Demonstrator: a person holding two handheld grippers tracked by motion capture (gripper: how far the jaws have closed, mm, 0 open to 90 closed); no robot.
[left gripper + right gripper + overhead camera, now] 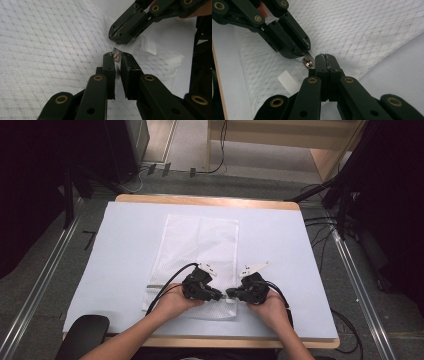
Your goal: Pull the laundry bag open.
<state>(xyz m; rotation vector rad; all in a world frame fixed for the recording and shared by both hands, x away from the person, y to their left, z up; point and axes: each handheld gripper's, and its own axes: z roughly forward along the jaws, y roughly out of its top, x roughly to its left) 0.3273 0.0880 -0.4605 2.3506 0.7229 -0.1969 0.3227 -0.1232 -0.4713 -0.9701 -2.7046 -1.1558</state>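
mesh bag [200, 245]: white woven cloth, matt; zipper pull [307, 61]: shiny metal; table edge [210, 200]: wood

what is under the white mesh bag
The white mesh bag lies flat on the pale blue table cover. Whatever sits directly beneath or inside it is hidden by the mesh.

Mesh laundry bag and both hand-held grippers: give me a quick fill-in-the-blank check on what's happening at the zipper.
1. The white mesh laundry bag lies ____ on the table.
2. The left hand-held gripper pinches the metal zipper ____.
3. The right hand-held gripper has its jaws ____.

Missing words: flat; pull; shut
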